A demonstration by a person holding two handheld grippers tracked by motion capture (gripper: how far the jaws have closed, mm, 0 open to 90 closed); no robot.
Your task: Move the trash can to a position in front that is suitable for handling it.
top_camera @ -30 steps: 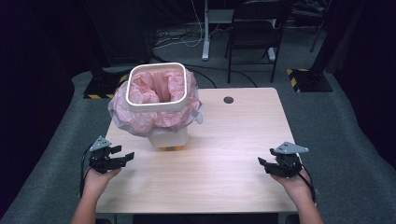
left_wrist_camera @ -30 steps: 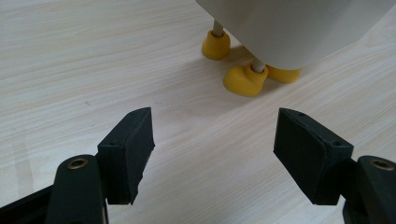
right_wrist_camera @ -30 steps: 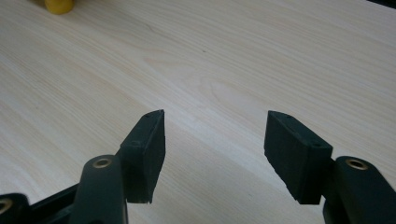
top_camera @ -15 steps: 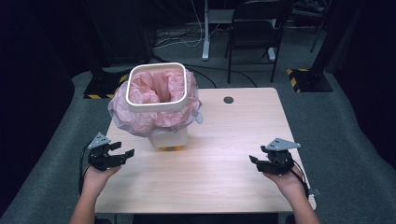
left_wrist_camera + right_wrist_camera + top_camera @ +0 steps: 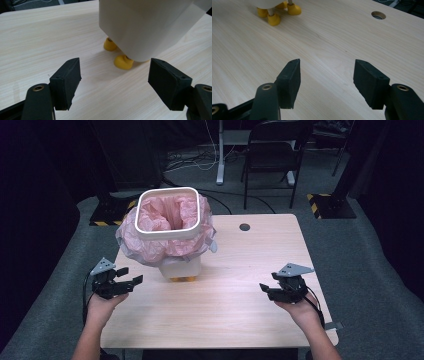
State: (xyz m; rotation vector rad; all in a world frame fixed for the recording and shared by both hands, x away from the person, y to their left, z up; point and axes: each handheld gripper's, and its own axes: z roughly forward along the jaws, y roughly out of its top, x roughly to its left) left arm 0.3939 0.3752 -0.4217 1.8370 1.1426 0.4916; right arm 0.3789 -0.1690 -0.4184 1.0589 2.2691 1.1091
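A white bin (image 5: 180, 266) with a white rim (image 5: 167, 234) and a pink bag liner (image 5: 165, 215) stands on yellow feet (image 5: 123, 61) at the table's back left. My left gripper (image 5: 131, 282) rests low near the table's left edge, just left of the bin, open with nothing between its jaws. In the left gripper view the bin's white wall (image 5: 140, 25) looms close ahead. My right gripper (image 5: 265, 290) hovers near the front right of the table, open and empty, pointing left toward the bin's feet (image 5: 273, 19).
The light wooden table (image 5: 235, 270) has a round cable hole (image 5: 244, 227) near its back edge. Beyond the table stand a black chair (image 5: 272, 155) and a pole base on grey carpet. Black and yellow floor markers lie at both sides.
My right gripper has slid left and slightly toward the table's middle. The left gripper has barely shifted.
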